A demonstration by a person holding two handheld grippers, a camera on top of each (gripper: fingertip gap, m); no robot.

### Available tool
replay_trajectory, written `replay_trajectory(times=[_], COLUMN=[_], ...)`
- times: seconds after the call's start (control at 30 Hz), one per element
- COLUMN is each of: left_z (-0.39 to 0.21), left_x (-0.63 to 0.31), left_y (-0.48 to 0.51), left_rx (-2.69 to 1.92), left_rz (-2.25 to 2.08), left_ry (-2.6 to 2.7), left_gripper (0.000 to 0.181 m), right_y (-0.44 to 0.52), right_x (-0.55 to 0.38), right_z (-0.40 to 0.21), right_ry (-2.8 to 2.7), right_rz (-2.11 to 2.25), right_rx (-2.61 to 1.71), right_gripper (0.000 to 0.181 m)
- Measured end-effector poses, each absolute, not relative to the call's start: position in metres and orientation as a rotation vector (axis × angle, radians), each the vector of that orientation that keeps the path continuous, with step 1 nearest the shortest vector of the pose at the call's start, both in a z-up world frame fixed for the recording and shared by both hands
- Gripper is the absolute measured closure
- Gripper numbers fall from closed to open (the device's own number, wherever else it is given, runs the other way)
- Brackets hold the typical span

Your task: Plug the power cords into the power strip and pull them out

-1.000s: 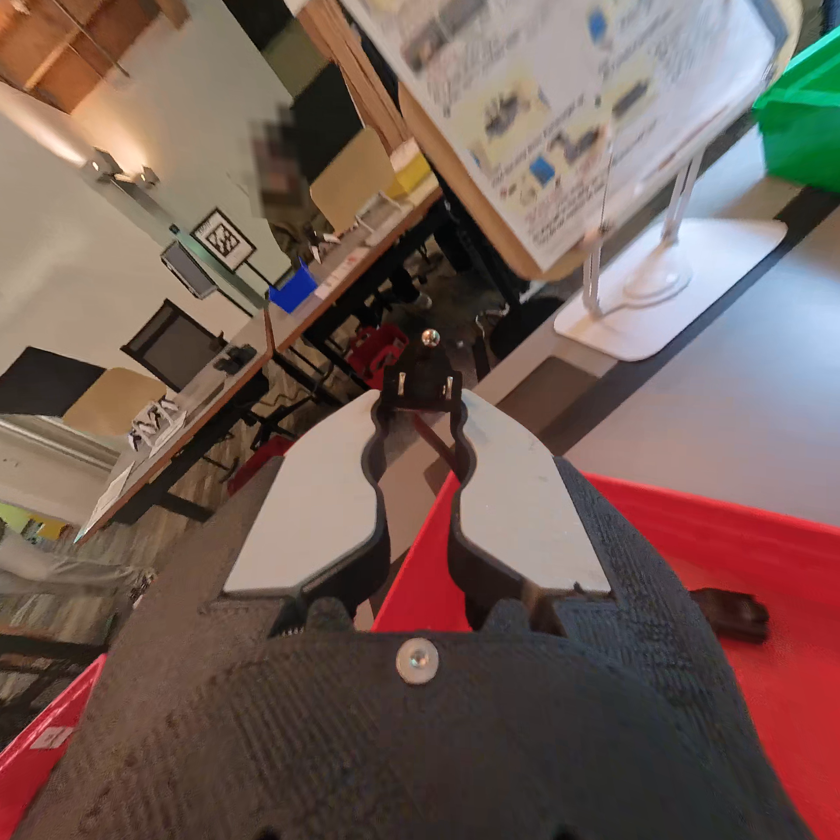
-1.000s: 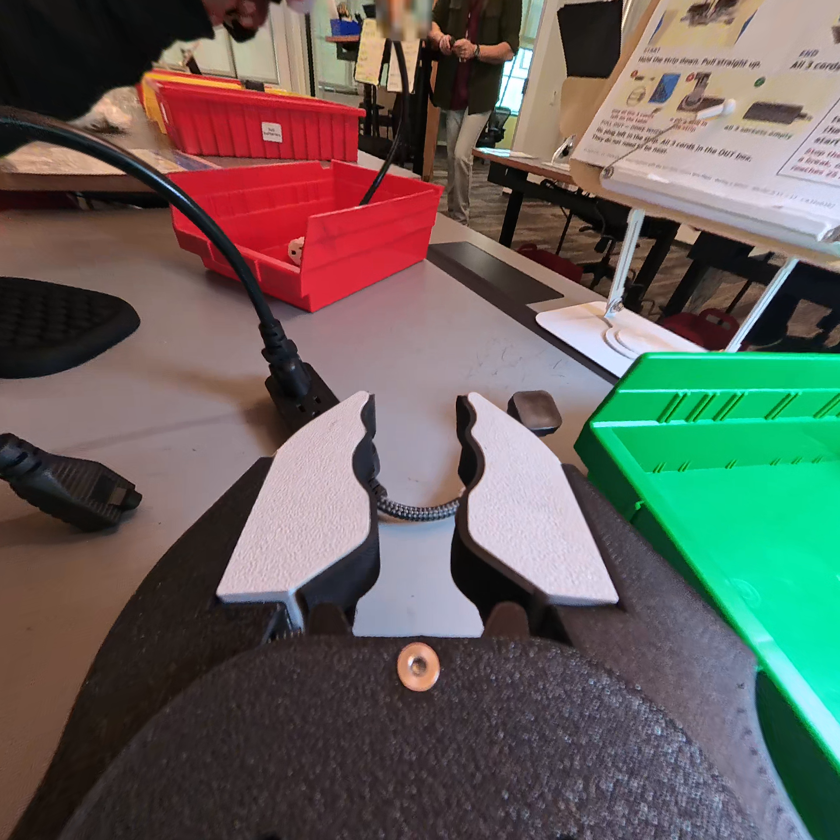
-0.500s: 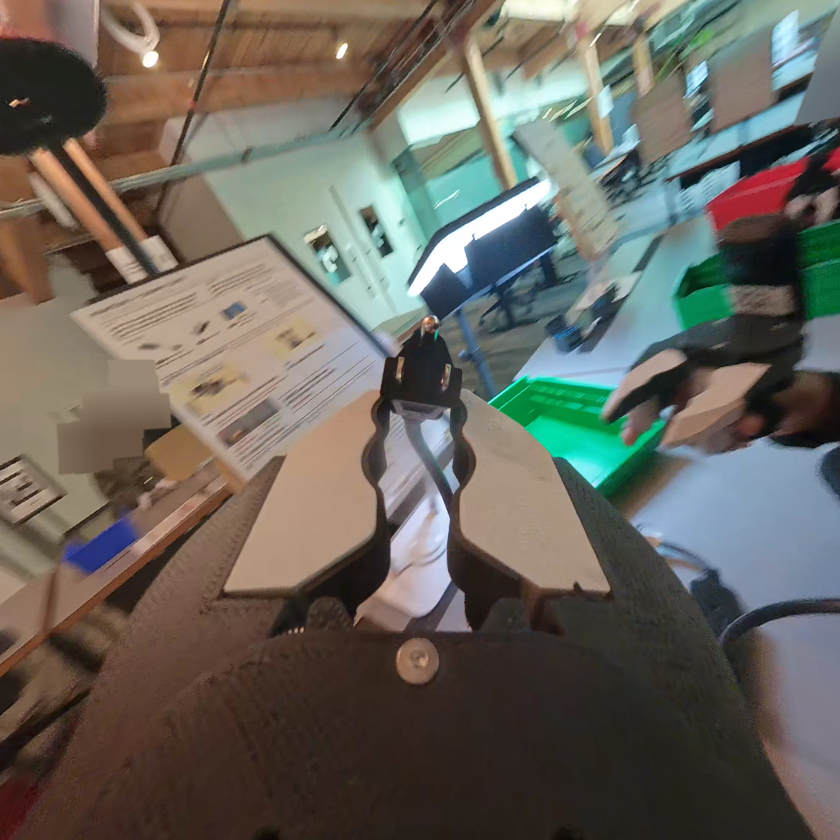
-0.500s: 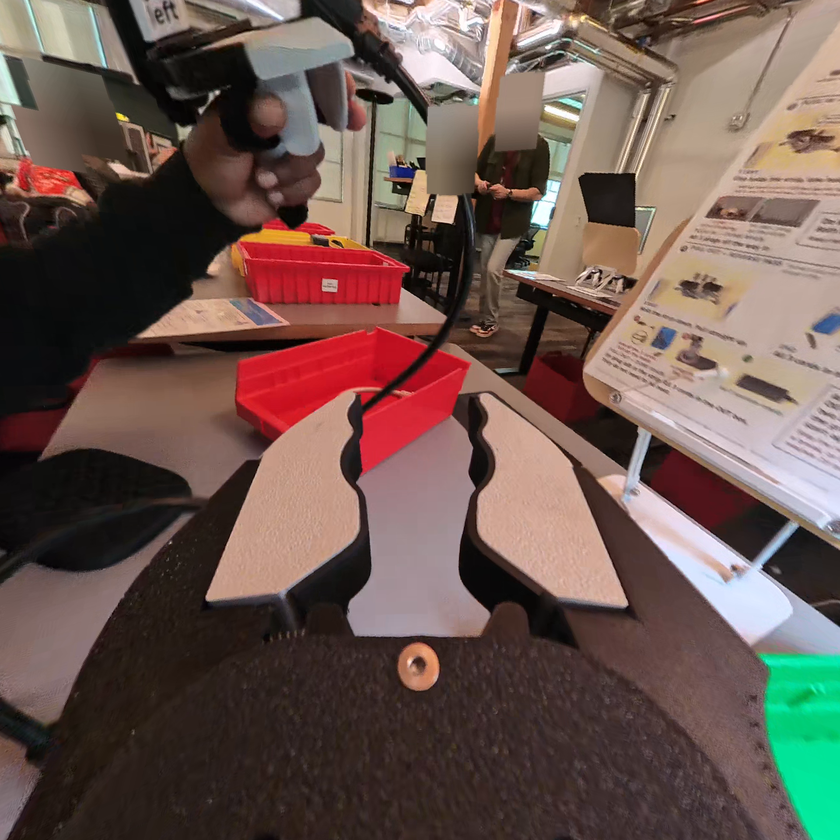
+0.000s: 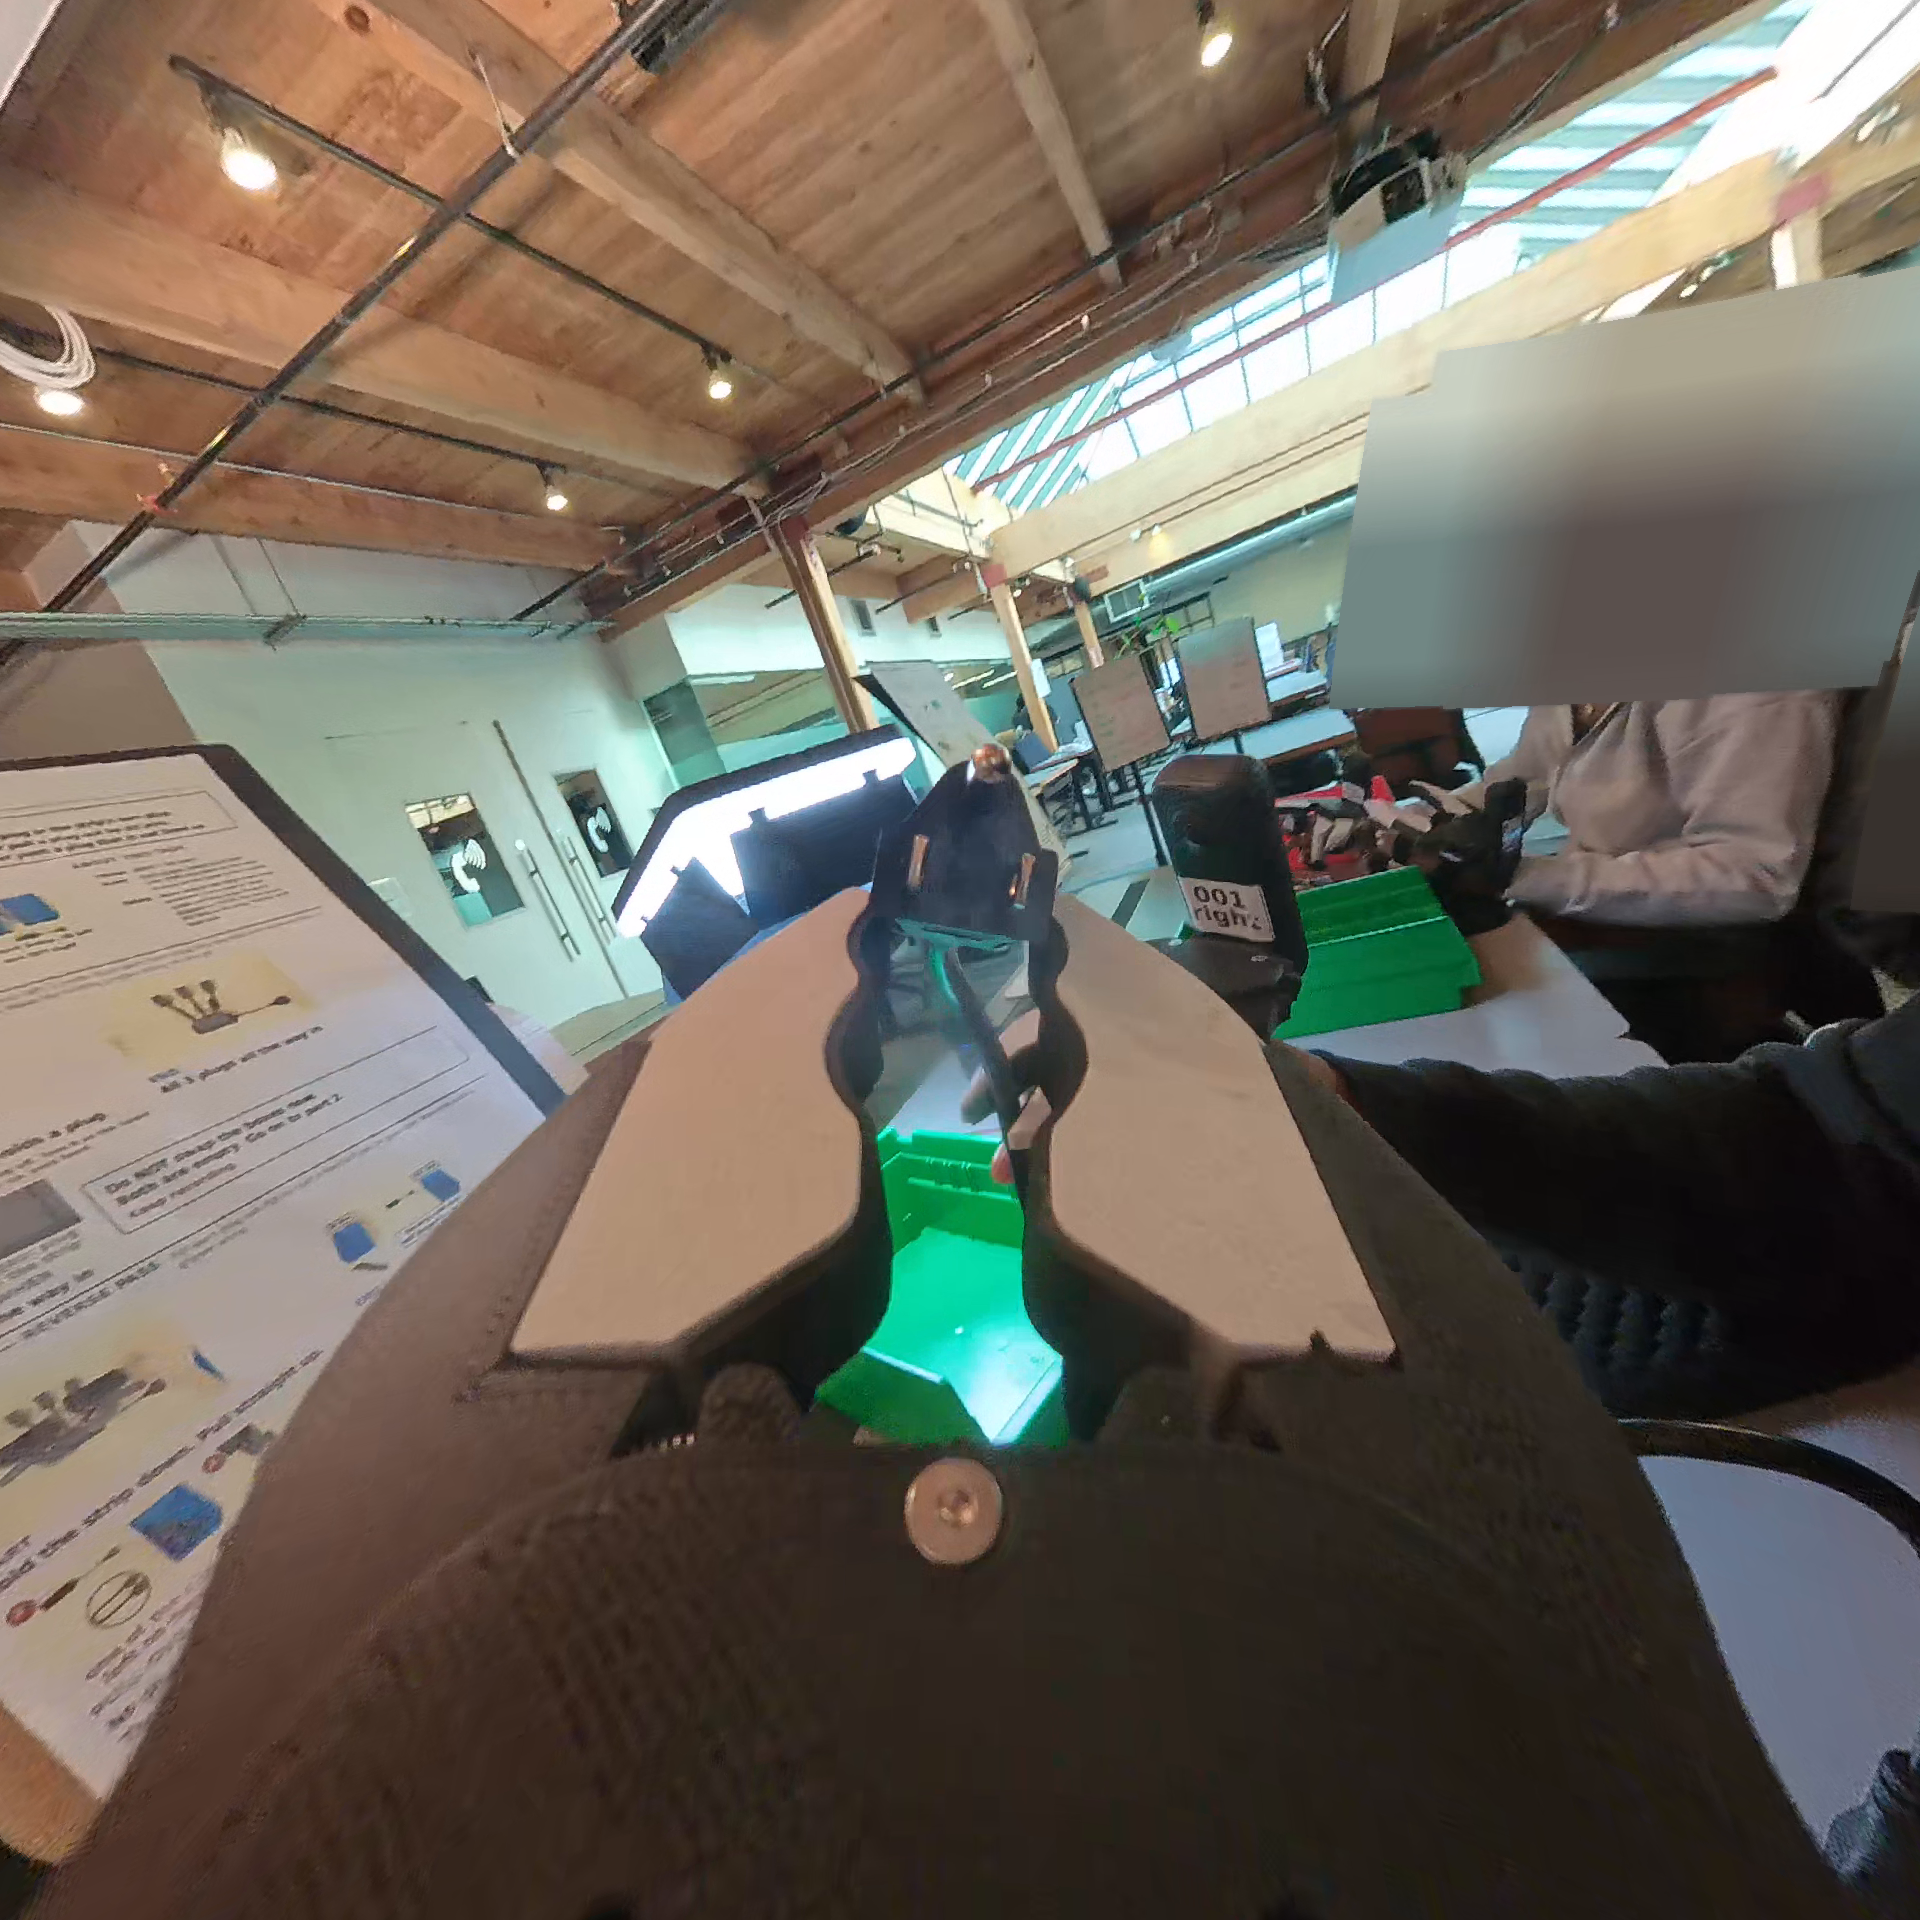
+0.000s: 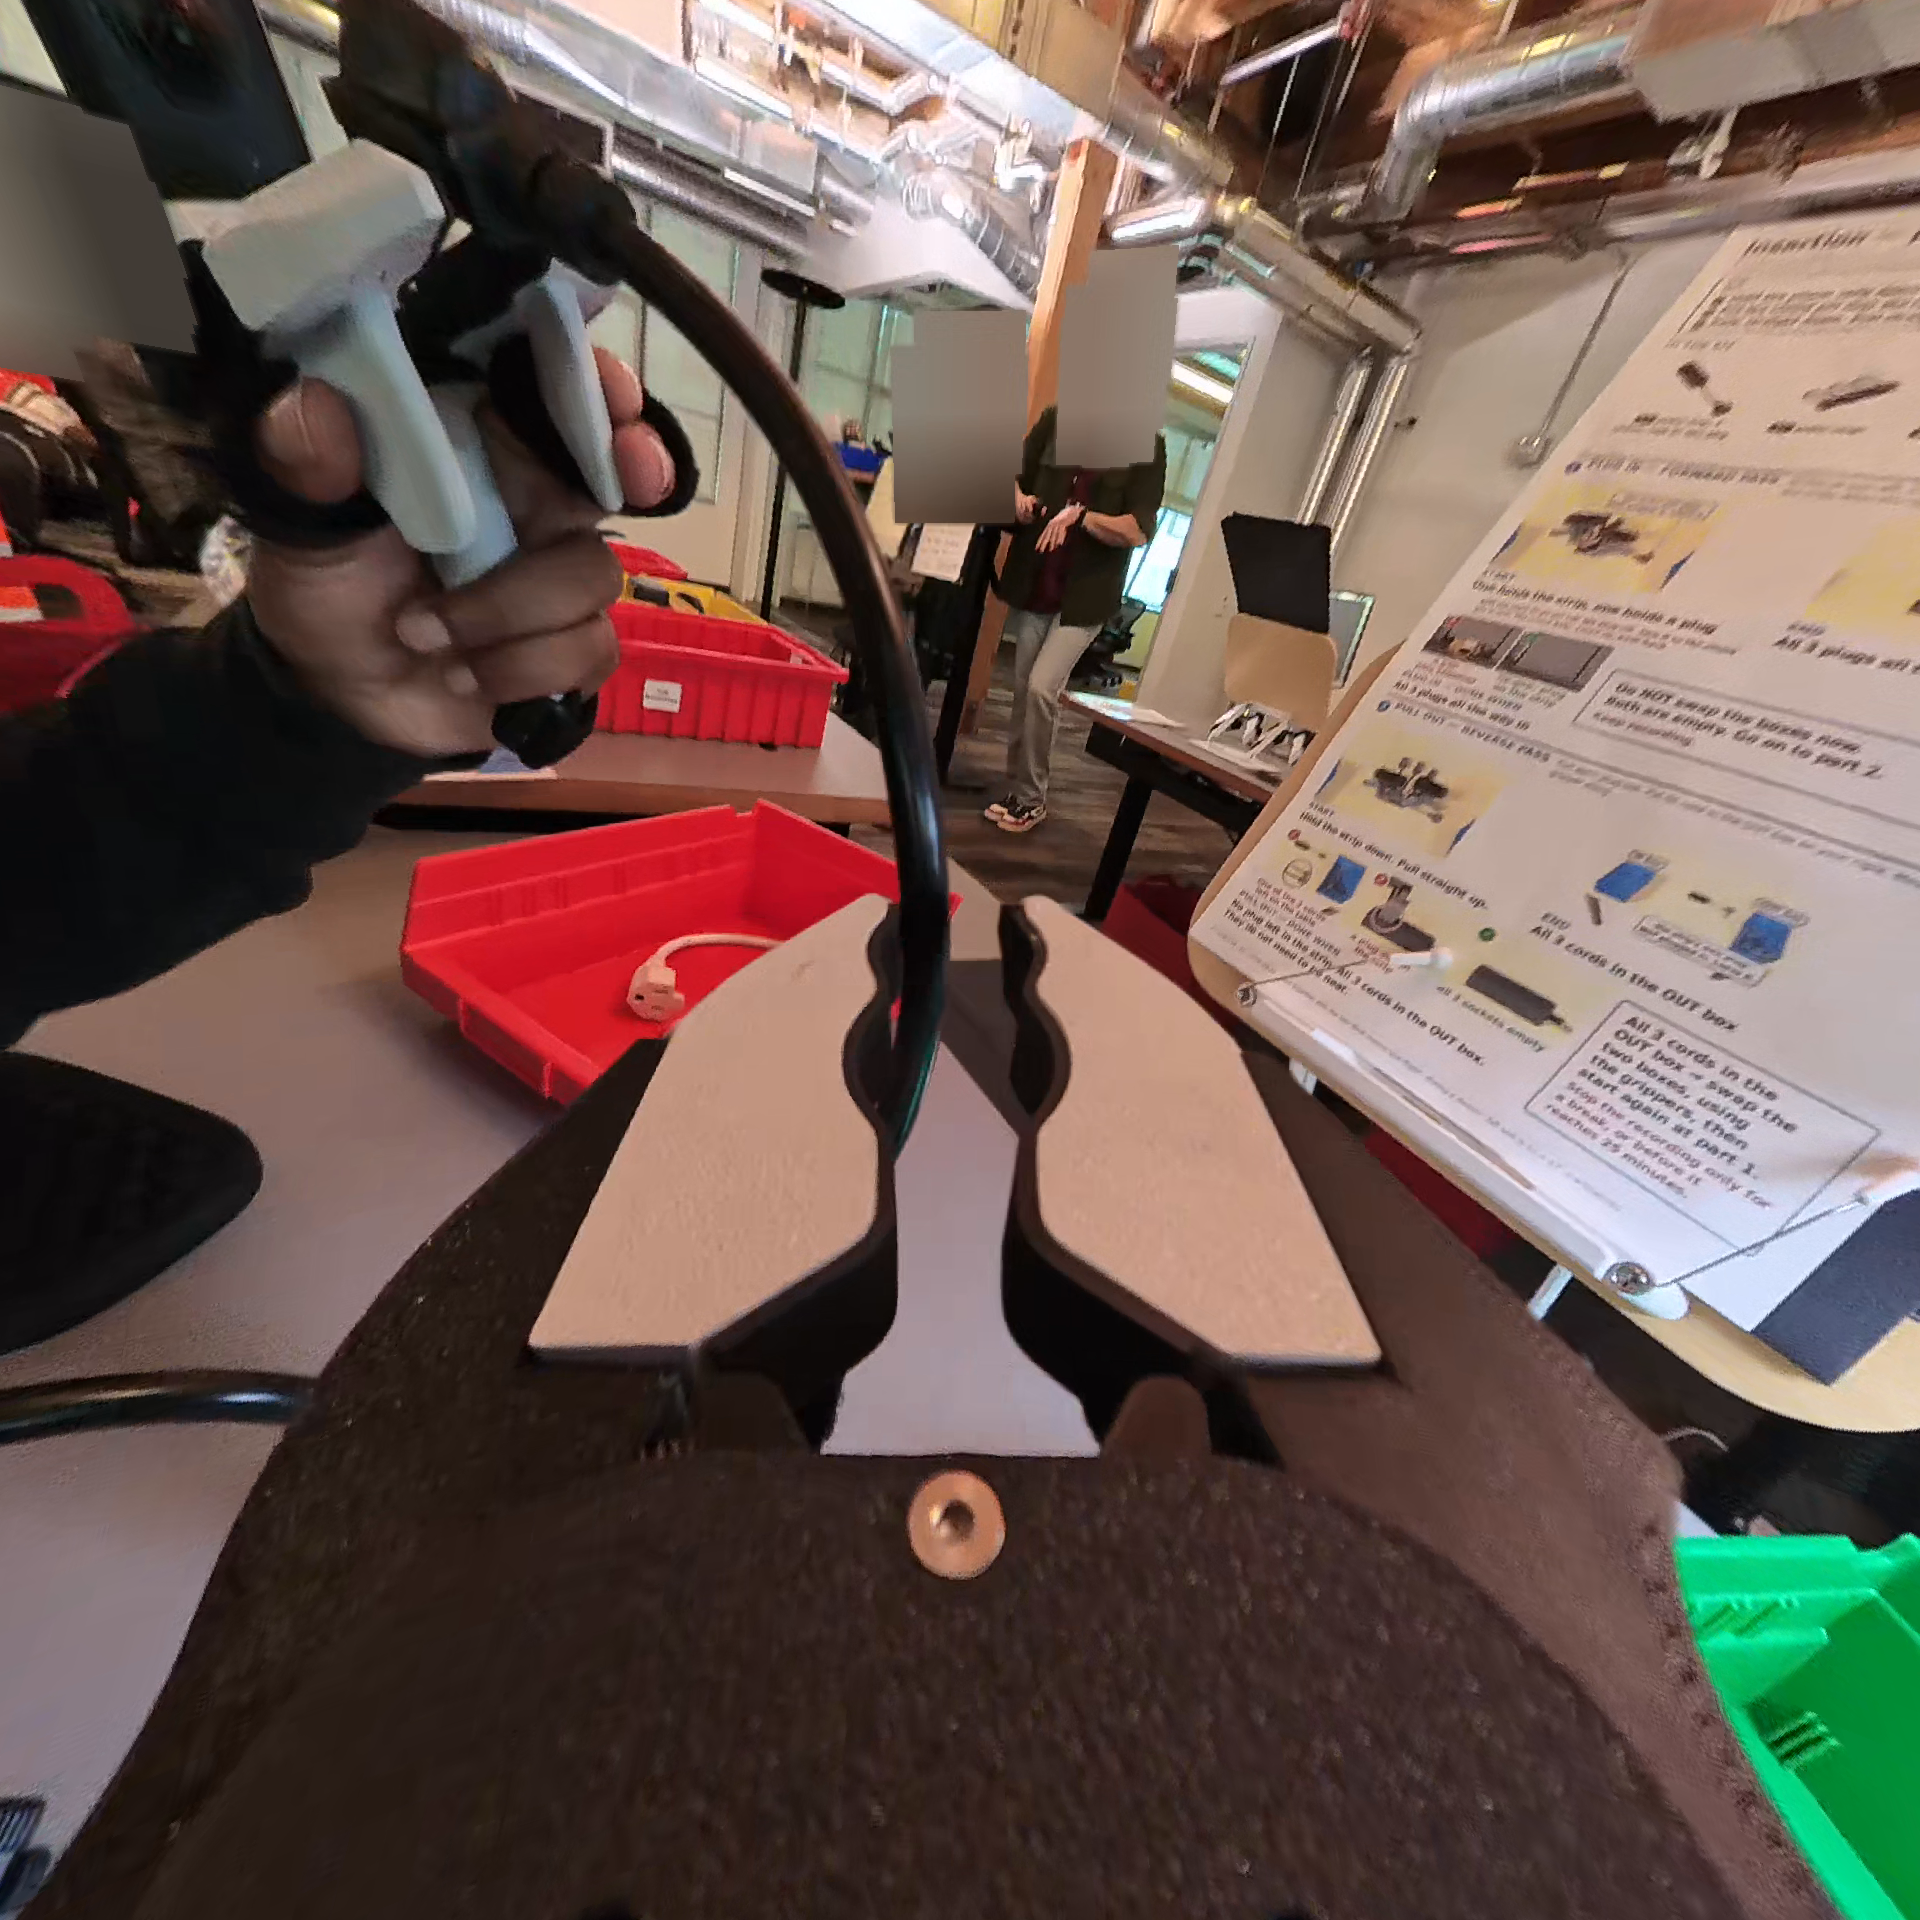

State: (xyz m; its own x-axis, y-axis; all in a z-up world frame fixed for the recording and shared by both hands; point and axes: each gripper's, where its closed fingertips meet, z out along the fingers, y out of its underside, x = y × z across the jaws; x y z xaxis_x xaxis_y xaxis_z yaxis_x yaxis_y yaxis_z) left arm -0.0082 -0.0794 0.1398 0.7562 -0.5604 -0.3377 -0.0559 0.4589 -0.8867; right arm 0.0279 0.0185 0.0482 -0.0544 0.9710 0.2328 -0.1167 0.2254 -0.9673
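Left gripper [image 5: 961,940] raised high and tilted toward the timber ceiling, jaws clamped on a black three-prong plug [image 5: 966,862], prongs pointing up and away, two flat blades and a round pin in plain sight. Black cord [image 5: 982,1039] dropping from the plug back down between the two grey fingers [image 5: 727,1132]. Below, glimpsed through the gap, a green bin [image 5: 945,1309]. Off to the left, a propped instruction sheet [image 5: 187,1091]; to the right, a dark sleeve [image 5: 1621,1174] reaching across. Over in the right wrist view, same cord [image 6: 831,520] sweeping in a big arc from the raised left gripper [image 6: 457,343], gripped in a bare hand [image 6: 447,613], down to the right gripper [image 6: 945,935]. Right gripper's jaws parted, holding nothing tight; cord running through the gap, close against the left-hand finger [image 6: 727,1143], contact impossible to call. Beyond the tips, a red bin [image 6: 582,935] on the grey table [image 6: 260,1060], a white plug with a short white lead [image 6: 665,987] lying inside. Second red bin [image 6: 717,675] farther back on another table. Corner of a green bin [image 6: 1808,1704] at lower right, instruction board [image 6: 1662,831] leaning on the right. No power strip visible in either view. Person standing in the background [image 6: 1070,623], well apart.
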Motion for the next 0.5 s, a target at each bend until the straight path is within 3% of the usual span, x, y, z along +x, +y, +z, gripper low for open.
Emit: replay_trajectory(times=[0.13, 0.17, 0.2, 0.4, 0.5], left_z=[0.144, 0.143, 0.141, 0.131, 0.11], left_x=[0.003, 0.007, 0.009, -0.007, -0.008], left_y=[-0.082, -0.082, -0.081, -0.086, -0.083], left_rx=[-1.021, -1.02, -1.022, -1.073, -1.155], left_rz=[-0.379, -0.383, -0.379, -0.426, -0.494], left_ry=[0.694, 0.706, 0.711, 0.659, 0.648], left_gripper=[0.157, 0.158, 0.157, 0.164, 0.158], right_y=[0.005, -0.001, -0.007, 0.008, 0.022], right_x=[0.012, 0.008, 0.007, 0.033, 0.053], right_z=[0.031, 0.025, 0.023, 0.063, 0.076], right_ry=[-1.345, -1.367, -1.377, -1.255, -1.237], right_rz=[1.223, 1.249, 1.247, 0.98, 0.765], right_rx=[-0.954, -0.954, -0.901, -0.796, -0.751], right_gripper=[0.14, 0.152, 0.178, 0.179, 0.179])
